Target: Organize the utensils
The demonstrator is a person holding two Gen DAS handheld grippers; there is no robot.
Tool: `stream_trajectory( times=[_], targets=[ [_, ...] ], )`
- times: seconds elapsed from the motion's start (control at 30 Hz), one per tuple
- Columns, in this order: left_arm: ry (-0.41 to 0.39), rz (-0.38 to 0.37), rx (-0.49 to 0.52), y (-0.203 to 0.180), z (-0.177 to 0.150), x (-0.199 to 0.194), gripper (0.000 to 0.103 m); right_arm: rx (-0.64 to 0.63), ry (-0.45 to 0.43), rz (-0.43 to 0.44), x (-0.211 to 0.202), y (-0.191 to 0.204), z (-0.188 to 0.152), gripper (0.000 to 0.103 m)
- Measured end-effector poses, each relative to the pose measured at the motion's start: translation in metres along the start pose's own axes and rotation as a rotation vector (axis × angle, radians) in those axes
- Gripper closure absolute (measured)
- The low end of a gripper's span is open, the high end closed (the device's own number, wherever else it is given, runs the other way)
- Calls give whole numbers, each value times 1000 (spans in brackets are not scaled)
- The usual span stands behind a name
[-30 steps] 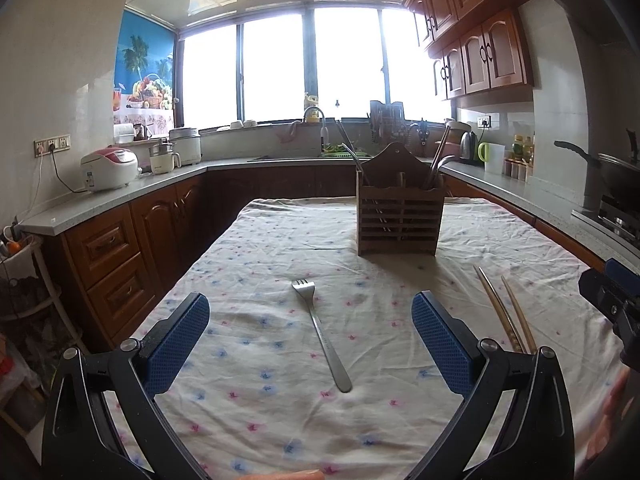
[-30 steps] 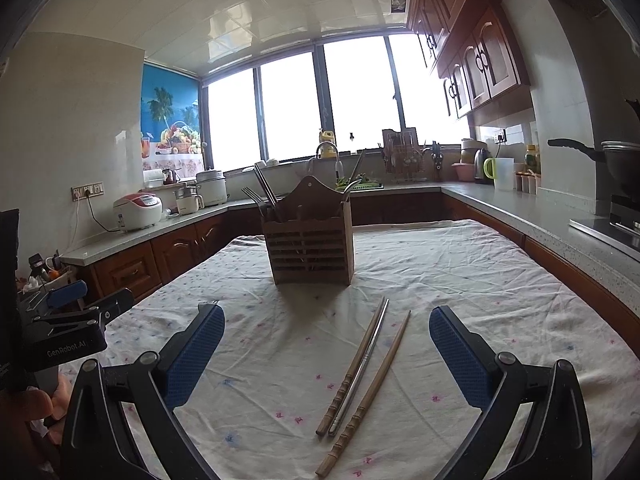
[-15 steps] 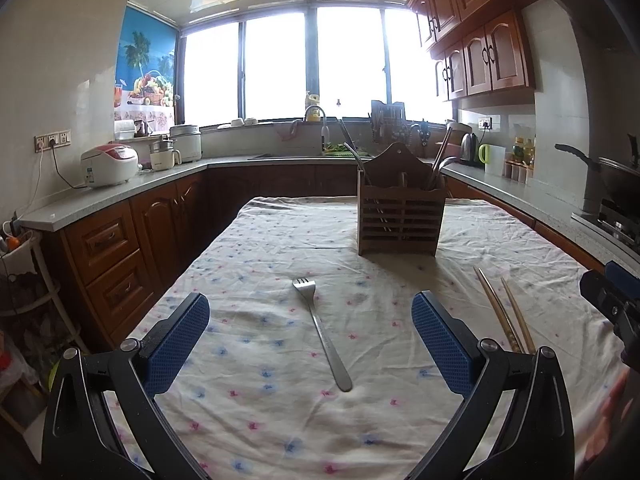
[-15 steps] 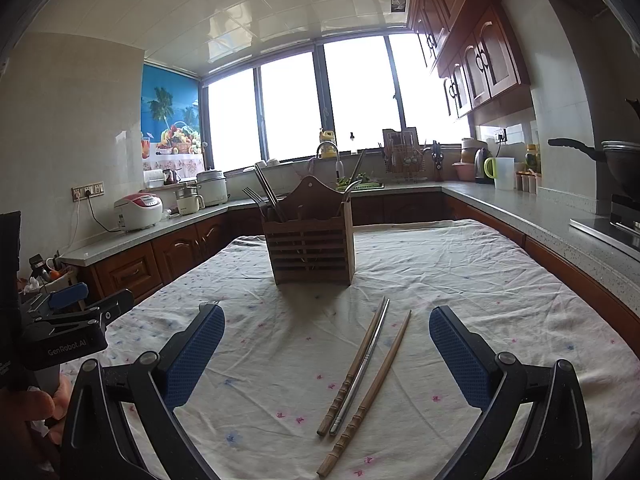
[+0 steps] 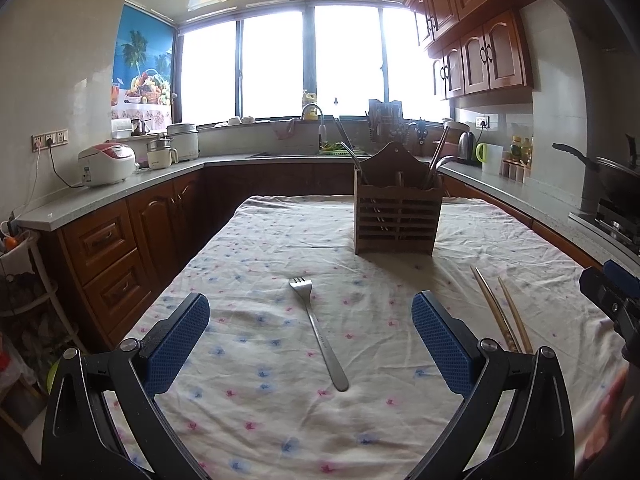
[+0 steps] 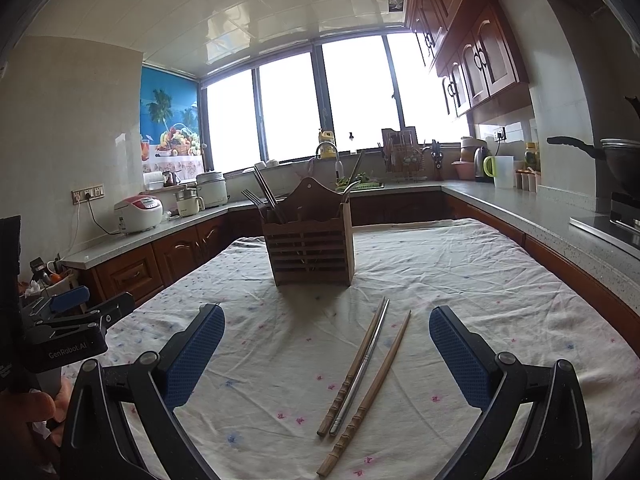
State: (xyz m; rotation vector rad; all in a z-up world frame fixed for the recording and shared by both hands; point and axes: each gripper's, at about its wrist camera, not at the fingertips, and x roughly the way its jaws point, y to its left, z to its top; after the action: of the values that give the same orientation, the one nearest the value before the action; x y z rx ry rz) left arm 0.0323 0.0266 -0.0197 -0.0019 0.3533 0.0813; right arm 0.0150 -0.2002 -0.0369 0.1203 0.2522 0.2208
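The fork lies flat on the tablecloth, tines toward the wooden utensil caddy and handle toward the left gripper, its long axis running away from the tongs and leaning a little left at the tine end. The left gripper hangs above it with jaws spread wide, holding nothing. Over by the right gripper, also wide open and empty, two wooden chopsticks and a slim metal chopstick lie side by side, tips angled up and right toward the caddy. The caddy stands upright mid-table with several utensils poking out. The cloth is white, wrinkled, dotted with small pink and blue flowers. Around it runs a grey counter on brown wood cabinets, bright windows behind. The fork is plain shiny steel, with a slim handle.
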Motion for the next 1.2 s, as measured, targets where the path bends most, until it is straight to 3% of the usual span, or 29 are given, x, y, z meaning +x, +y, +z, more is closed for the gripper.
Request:
stream_trajectory(
  times=[1.2],
  targets=[
    [24,-32,-5,1,6,6,0,25,14,-4,4,-6,8,0]
  ],
)
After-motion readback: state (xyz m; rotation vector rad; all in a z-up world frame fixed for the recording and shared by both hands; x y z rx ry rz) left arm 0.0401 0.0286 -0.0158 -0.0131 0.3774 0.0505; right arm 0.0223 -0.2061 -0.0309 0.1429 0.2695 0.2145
